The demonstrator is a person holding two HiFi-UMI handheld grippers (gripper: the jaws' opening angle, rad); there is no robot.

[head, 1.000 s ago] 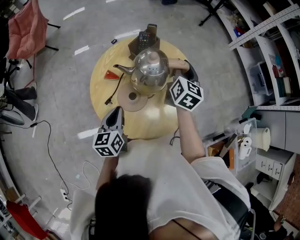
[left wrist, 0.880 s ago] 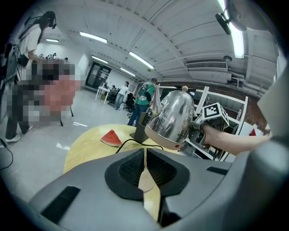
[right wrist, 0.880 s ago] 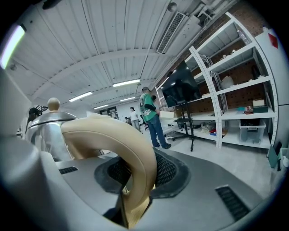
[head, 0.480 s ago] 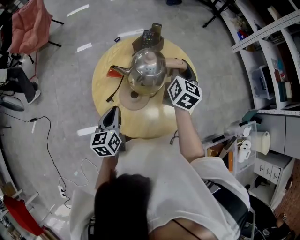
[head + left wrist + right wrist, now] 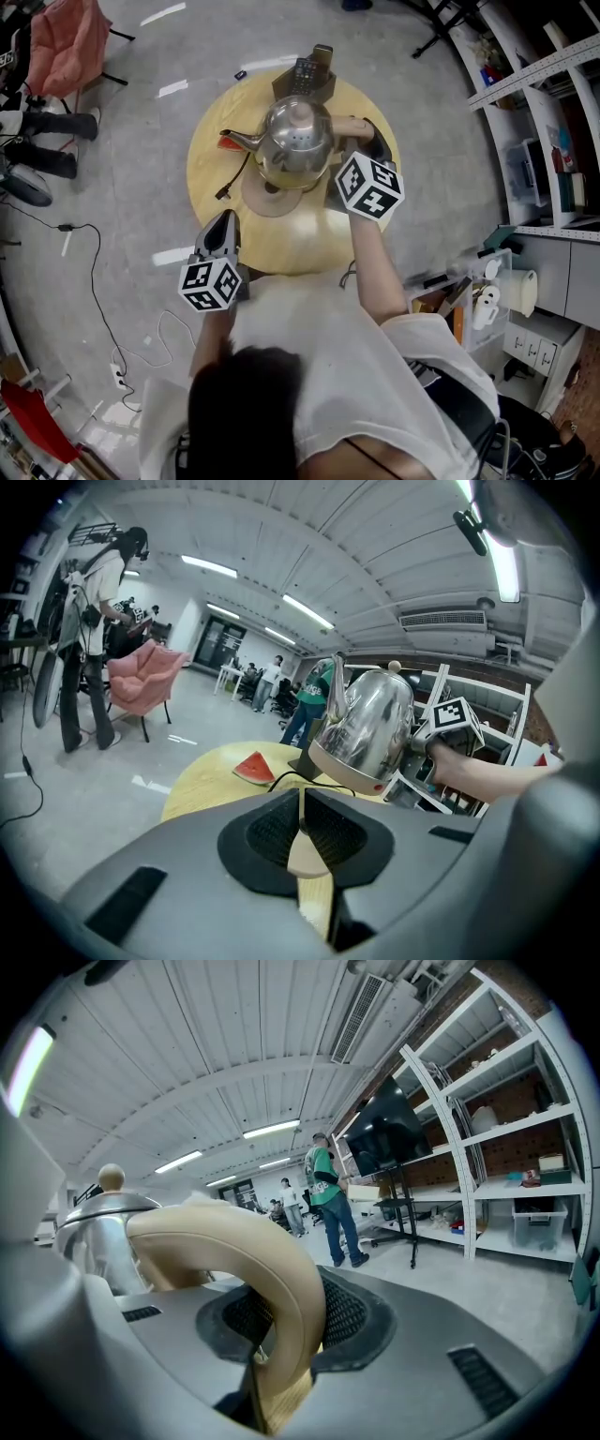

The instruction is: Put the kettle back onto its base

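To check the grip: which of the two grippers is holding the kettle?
The right gripper: its jaws grip the kettle by its beige handle. The left gripper holds nothing, away from it.

Round wooden table (image 5: 211, 202): near half bare, open from the front rim, where the left tool (image 5: 226, 221) sits. Shiny steel kettle (image 5: 298, 141), held by the right tool (image 5: 367, 141), overhangs the far part of the round tan base (image 5: 262, 199); near part exposed. Black cord (image 5: 234, 173) trails left. Red watermelon slice (image 5: 228, 143) far left. Dark remote holder (image 5: 305, 77) blocks the far rim.
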